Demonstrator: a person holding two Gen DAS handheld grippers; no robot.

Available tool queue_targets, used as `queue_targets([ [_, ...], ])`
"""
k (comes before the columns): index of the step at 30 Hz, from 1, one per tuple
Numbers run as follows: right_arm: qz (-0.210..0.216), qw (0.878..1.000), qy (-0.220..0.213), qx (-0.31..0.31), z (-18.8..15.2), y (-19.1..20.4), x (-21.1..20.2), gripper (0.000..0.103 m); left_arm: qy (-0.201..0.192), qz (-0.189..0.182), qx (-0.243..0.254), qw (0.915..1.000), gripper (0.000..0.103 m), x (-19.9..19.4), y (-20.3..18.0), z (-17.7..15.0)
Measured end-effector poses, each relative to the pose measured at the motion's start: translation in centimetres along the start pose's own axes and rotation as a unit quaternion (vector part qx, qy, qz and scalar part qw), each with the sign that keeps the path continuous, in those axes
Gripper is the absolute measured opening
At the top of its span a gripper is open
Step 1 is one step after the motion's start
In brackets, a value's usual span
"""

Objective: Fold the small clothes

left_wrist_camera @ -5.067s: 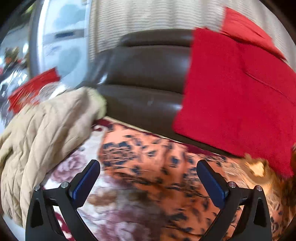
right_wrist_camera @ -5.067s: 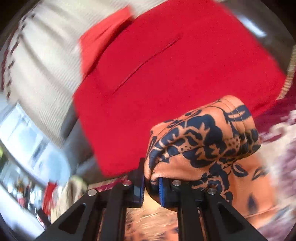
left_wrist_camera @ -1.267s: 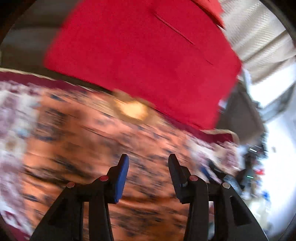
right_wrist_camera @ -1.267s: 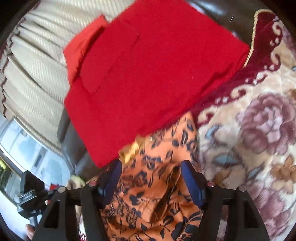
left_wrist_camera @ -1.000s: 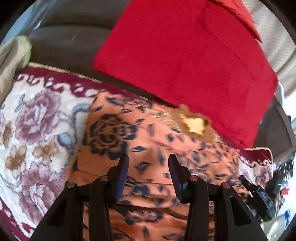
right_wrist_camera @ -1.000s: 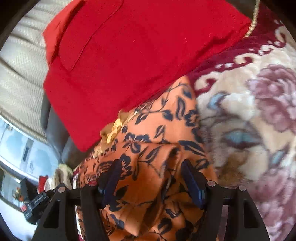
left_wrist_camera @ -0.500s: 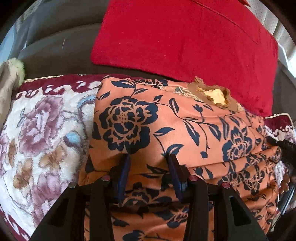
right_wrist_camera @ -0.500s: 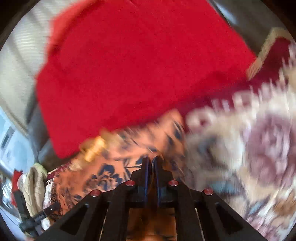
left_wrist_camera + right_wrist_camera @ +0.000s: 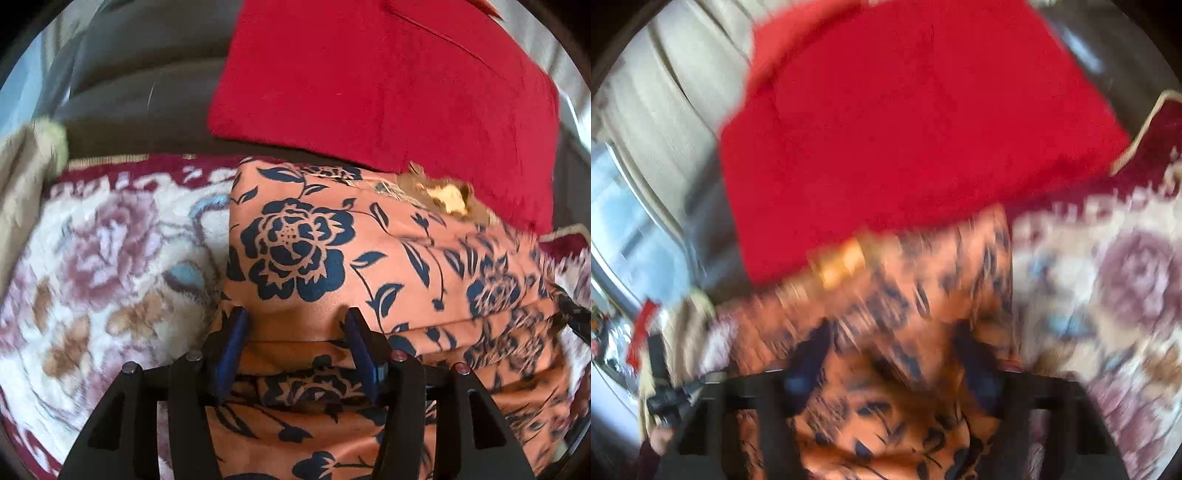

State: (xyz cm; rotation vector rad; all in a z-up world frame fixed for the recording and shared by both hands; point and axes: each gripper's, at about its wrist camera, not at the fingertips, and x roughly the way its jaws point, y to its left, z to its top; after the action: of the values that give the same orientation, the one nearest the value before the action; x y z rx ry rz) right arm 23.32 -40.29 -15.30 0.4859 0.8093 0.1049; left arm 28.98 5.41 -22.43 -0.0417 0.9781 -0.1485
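**Fold mostly in, not squared off yet**

As far as both wrist views show, well along but unfinished. Orange flowered garment (image 9: 332,258) lying on the flowered blanket (image 9: 110,266) over the dark sofa (image 9: 140,92), far edge touching the red cushion (image 9: 388,85). Already doubled over: flat top panel, stacked layers and a ridge along the near edge. Near-edge layers uneven and bunched, so likely one more fold or a tidy-up left; a judgement, not a thing seen. Gold trim (image 9: 447,194) poking out at the far edge beside the cushion. Beige coat (image 9: 22,177) off to the left, untouched.

Left gripper (image 9: 295,332): jaws apart, straddling the folded ridge, nothing pinched. Right gripper (image 9: 890,354): badly blurred, but jaws look spread with cloth between and under them, not clamped.

Versus earlier frames:
- Half a second ago, right jaws nearly closed on the cloth; now spread.
- Left jaws parted then as well; same gap, camera closer to the top panel now.
- Five seconds ago, right jaws gripping a raised wad of the cloth, left gripper wide open over a loose spread; now cloth down and layered.
- Right view sharp a second ago, smeared now, so moving fast.
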Motion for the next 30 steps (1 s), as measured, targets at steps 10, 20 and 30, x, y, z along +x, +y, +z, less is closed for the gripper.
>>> queue_targets([
  [10, 0.036, 0.999, -0.005, -0.002, -4.3, 0.2, -8.8, 0.076, -0.021, -0.075, -0.040, 0.9962, 0.064, -9.6, 3.8, -7.2],
  [20, -0.042, 0.991, 0.121, 0.026, -17.9, -3.1, -14.7, 0.077, 0.108, -0.126, -0.113, 0.9798, 0.073, -11.7, 5.7, -21.9],
  [30, -0.071, 0.977, 0.194, 0.049, -23.0, -3.5, -10.0, 0.040, 0.142, -0.154, -0.180, 0.9610, 0.037, -9.1, 4.9, -23.2],
])
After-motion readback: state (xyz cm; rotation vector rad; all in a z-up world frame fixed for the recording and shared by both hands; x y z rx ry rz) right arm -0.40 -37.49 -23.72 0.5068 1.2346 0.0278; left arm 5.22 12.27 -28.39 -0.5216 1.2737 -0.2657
